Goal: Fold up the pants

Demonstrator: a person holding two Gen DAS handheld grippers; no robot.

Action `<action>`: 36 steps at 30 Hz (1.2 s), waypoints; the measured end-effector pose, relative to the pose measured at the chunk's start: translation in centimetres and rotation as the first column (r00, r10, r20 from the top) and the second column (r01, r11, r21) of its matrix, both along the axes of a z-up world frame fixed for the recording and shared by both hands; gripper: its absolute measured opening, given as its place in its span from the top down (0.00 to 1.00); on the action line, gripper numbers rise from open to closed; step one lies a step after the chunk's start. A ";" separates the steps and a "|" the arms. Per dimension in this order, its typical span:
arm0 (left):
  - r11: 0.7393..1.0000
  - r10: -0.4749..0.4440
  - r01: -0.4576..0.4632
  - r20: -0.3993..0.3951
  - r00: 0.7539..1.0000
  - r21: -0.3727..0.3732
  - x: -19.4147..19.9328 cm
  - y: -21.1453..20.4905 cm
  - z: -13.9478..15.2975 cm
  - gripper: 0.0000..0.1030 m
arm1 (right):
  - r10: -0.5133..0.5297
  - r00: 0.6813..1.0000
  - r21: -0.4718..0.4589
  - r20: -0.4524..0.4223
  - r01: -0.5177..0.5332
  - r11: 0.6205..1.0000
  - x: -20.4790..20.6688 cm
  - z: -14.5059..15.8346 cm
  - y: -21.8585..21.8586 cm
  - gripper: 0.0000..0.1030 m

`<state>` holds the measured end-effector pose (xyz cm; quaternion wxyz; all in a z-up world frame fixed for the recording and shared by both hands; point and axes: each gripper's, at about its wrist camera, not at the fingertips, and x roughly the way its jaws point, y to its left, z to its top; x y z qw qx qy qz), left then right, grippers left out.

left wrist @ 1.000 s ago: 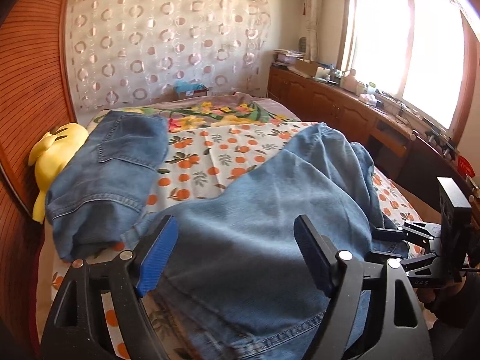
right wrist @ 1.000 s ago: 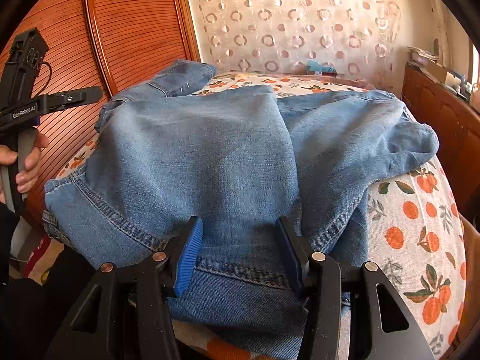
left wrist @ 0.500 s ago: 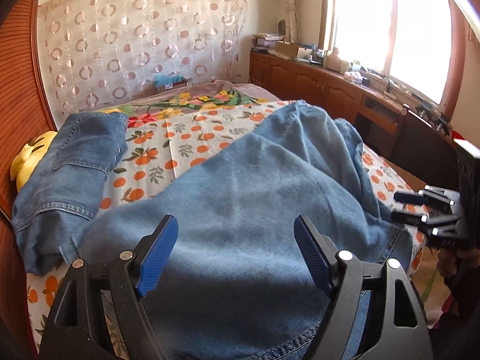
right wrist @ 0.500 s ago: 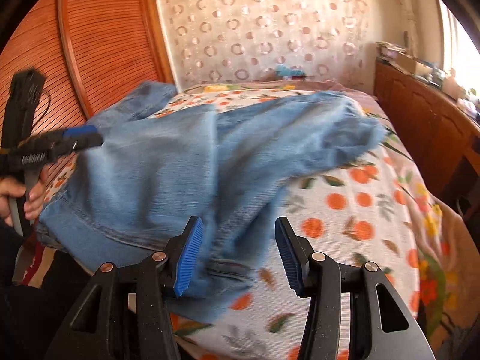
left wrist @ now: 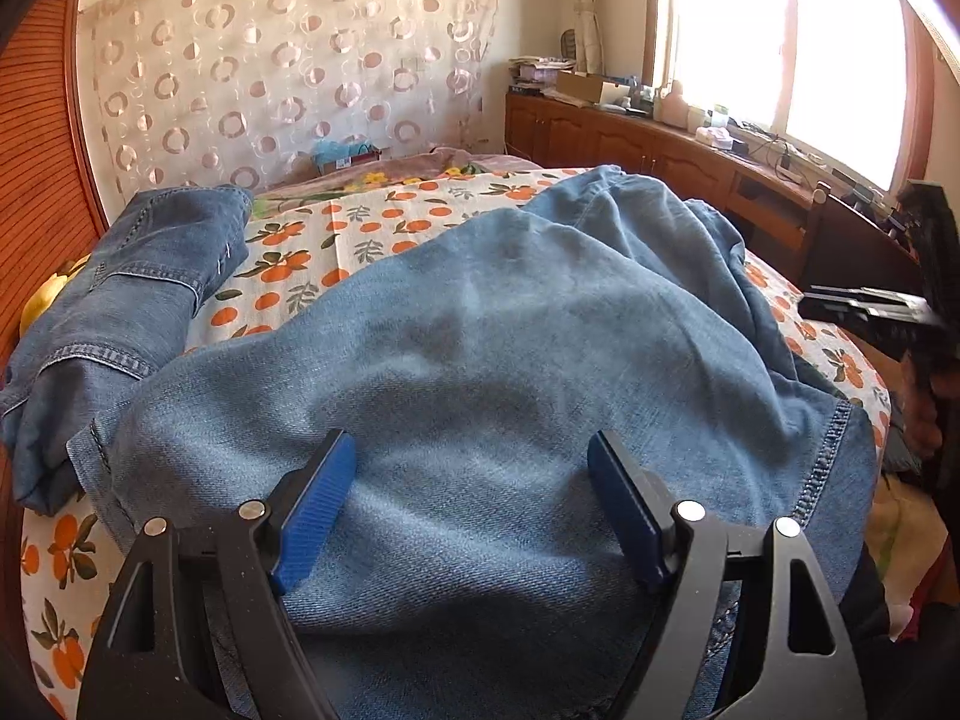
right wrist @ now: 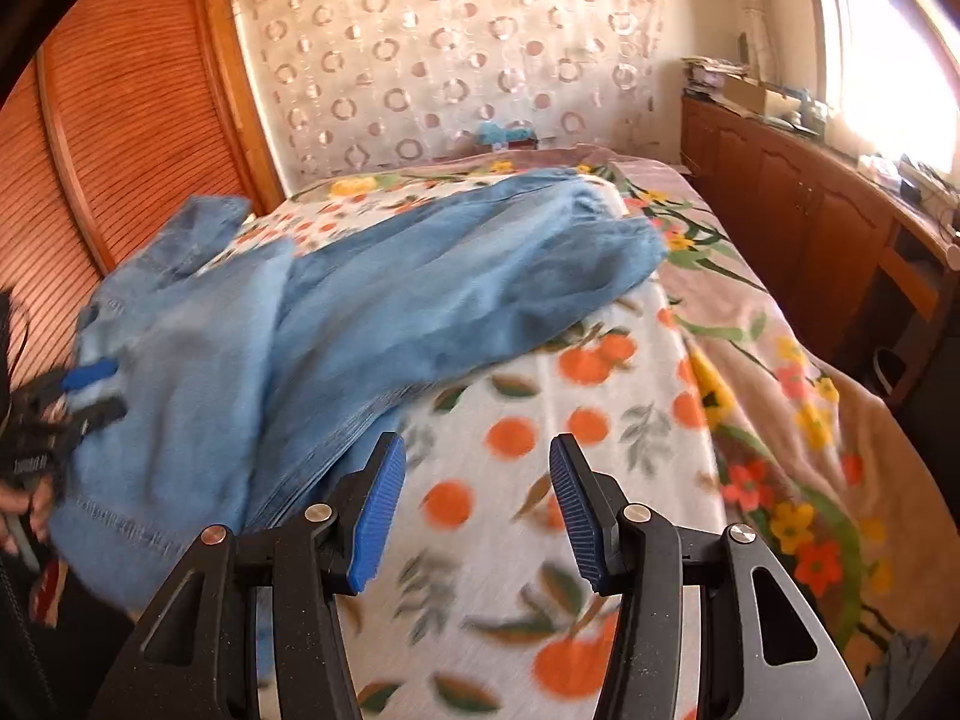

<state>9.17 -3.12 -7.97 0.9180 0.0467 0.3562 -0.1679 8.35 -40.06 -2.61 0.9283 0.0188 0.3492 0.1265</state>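
Note:
Light blue jeans (left wrist: pixel 510 312) lie spread in a loose heap across the orange-print bed sheet (left wrist: pixel 360 228). My left gripper (left wrist: pixel 471 480) hovers low over their near end, open, with denim under and between its blue pads (left wrist: pixel 315 504) but not pinched. My right gripper (right wrist: pixel 474 498) is open over bare sheet (right wrist: pixel 510 438), just right of the jeans (right wrist: pixel 390 300), with nothing between its fingers. Each gripper shows in the other's view: the right gripper (left wrist: pixel 870 312) at the far right edge, the left gripper (right wrist: pixel 78 396) blurred at the far left.
A darker pair of jeans (left wrist: pixel 120 300) lies folded at the left bed edge beside a yellow plush toy (left wrist: pixel 51 294). Wooden slatted doors (right wrist: pixel 120 120) stand on the left, a cluttered wooden cabinet (left wrist: pixel 660 144) under the window on the right, and a floral blanket (right wrist: pixel 780 390) covers the right side.
My right gripper has swung right, off the jeans' waistband and over bare sheet. My left gripper has sunk closer to the denim and shifted over its near end.

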 end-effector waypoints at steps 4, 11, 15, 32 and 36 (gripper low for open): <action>1.000 0.001 -0.001 0.003 1.000 -0.023 0.0 0.3 0.0 0.22 | -0.043 0.999 0.032 -0.025 0.044 0.998 3.1 0.2 -1.6 0.50; 1.000 0.006 -0.006 0.009 1.000 -0.013 -0.1 0.0 -0.1 0.22 | -0.107 0.990 0.069 -0.097 0.114 0.991 8.8 0.1 -3.0 0.50; 1.000 0.009 -0.009 0.012 1.000 -0.007 -0.1 -0.1 -0.2 0.22 | -0.134 0.985 0.068 -0.111 0.142 0.987 10.9 0.1 -3.2 0.50; 0.998 0.043 -0.041 0.030 0.999 -0.054 -0.5 0.9 -0.2 0.22 | -0.192 0.973 -0.087 -0.130 0.182 0.979 15.4 1.1 -1.6 0.95; 0.998 0.039 -0.038 0.029 0.999 -0.060 -0.6 0.9 -0.2 0.22 | -0.237 0.968 -0.088 -0.080 0.230 0.969 14.6 2.8 -3.2 0.98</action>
